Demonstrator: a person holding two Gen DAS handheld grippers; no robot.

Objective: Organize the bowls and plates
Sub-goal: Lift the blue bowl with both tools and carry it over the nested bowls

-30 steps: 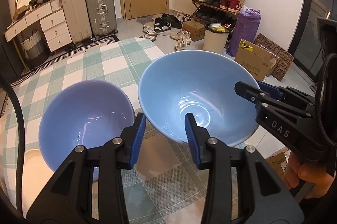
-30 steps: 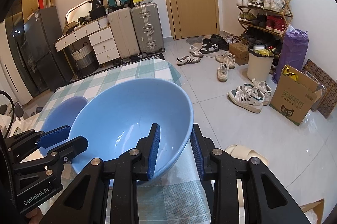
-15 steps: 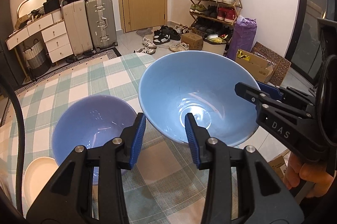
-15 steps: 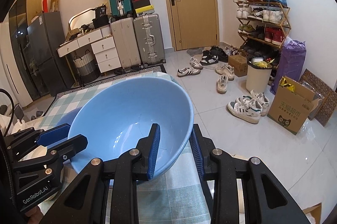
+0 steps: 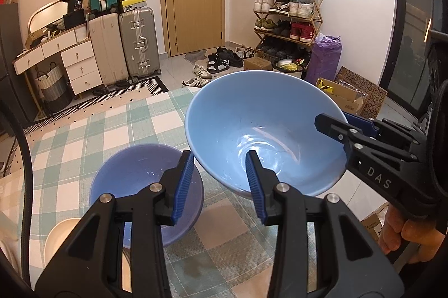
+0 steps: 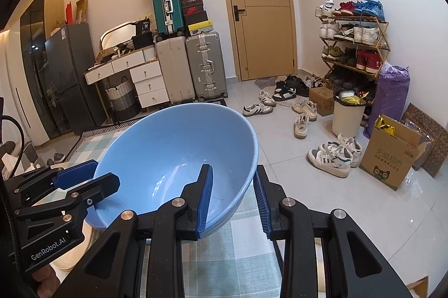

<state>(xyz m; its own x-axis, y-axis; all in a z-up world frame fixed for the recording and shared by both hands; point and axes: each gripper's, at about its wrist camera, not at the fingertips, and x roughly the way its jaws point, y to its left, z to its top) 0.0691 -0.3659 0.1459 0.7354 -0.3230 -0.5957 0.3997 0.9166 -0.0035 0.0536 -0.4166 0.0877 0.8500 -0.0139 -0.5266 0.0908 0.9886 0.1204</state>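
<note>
A large light-blue bowl [image 5: 252, 116] hangs tilted above the checked table [image 5: 84, 130], carried by both grippers. My left gripper [image 5: 219, 183] is shut on its near-left rim, one pad inside the bowl and one outside. My right gripper [image 6: 233, 197] is shut on the opposite rim of the same bowl [image 6: 168, 147]. It also shows at the right of the left wrist view as the right gripper [image 5: 347, 127]. A smaller purple-blue bowl [image 5: 134, 172] sits on the table below, to the left. A cream plate [image 5: 58, 230] lies beside it.
The table's edge runs under the held bowl, with white floor tiles beyond. On the floor are loose shoes [image 6: 330, 155], a bin [image 6: 348, 116] and cardboard boxes [image 6: 392, 155]. Suitcases [image 6: 190, 68], a dresser and a shoe rack line the walls.
Both grippers have risen with the light-blue bowl held between them. The table and the purple-blue bowl have dropped lower and look smaller, and more of the room shows.
</note>
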